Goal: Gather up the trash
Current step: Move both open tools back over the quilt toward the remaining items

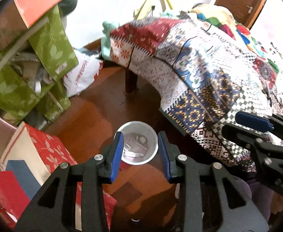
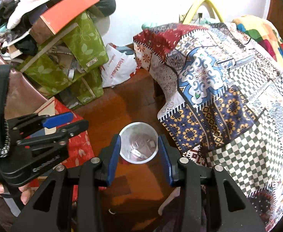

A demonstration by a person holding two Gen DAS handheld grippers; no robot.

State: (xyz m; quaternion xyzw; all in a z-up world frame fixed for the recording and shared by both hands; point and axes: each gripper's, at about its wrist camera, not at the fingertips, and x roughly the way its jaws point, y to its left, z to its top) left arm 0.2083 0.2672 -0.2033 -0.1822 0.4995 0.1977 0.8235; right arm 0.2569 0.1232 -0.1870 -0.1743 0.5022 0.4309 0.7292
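Hovering over white bin (image 1: pixel 137 129): left gripper (image 1: pixel 140 150) released, empty; right gripper (image 2: pixel 139 150) released, empty.

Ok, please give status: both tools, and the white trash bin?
Left tool open, empty. Right tool open, empty. Round white trash bin on wooden floor below, scraps inside. Nothing in the way.

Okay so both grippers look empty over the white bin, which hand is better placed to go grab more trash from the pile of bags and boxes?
Left, probably. Both the left gripper and the right gripper hang open over the white bin. The green boxes and red bag lie on the left gripper's side; the right gripper is beside the patchwork quilt.
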